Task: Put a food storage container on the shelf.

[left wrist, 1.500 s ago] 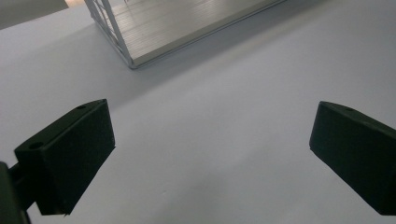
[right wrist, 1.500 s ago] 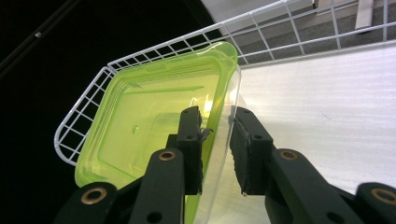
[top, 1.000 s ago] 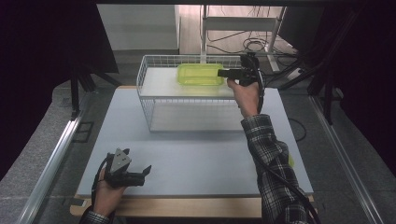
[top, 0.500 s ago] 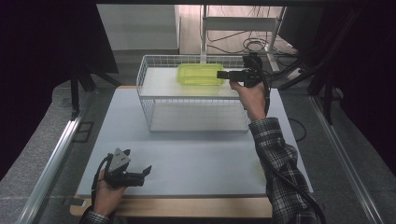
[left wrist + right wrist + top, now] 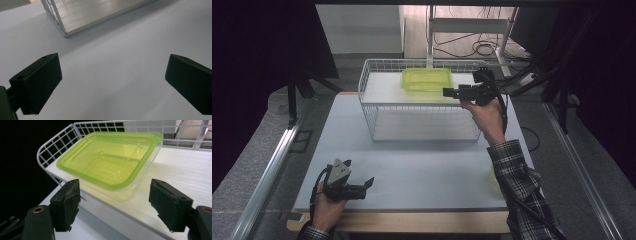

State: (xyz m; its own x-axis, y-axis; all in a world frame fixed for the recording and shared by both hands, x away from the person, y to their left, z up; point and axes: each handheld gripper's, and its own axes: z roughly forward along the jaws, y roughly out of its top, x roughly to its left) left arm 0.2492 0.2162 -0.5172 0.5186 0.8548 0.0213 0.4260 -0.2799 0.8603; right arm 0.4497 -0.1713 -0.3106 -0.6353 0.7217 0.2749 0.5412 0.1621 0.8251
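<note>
A yellow-green see-through plastic container (image 5: 427,79) sits upright on the white shelf inside the wire basket (image 5: 367,95), toward its far side. My right gripper (image 5: 446,92) hovers just right of the container, pointing at it. Its jaws have just been opening, and in the right gripper view the gripper (image 5: 113,205) stands open, a little short of the container (image 5: 110,157), with nothing between the pads. My left gripper (image 5: 368,184) rests low near the table's front left corner. Seen from its own camera, it (image 5: 112,82) is open over bare table.
The basket (image 5: 50,147) has a raised wire rim around the shelf, and its near corner (image 5: 57,17) lies ahead of the left gripper. A pale grey mat (image 5: 422,165) covers the table. Something small and yellow-green (image 5: 493,175) lies by the right sleeve. Dark frame posts stand around.
My right gripper has pulled back to the right, away from the container's right edge, and its jaws now stand wider apart. The container stays on the shelf. The left gripper has kept still.
</note>
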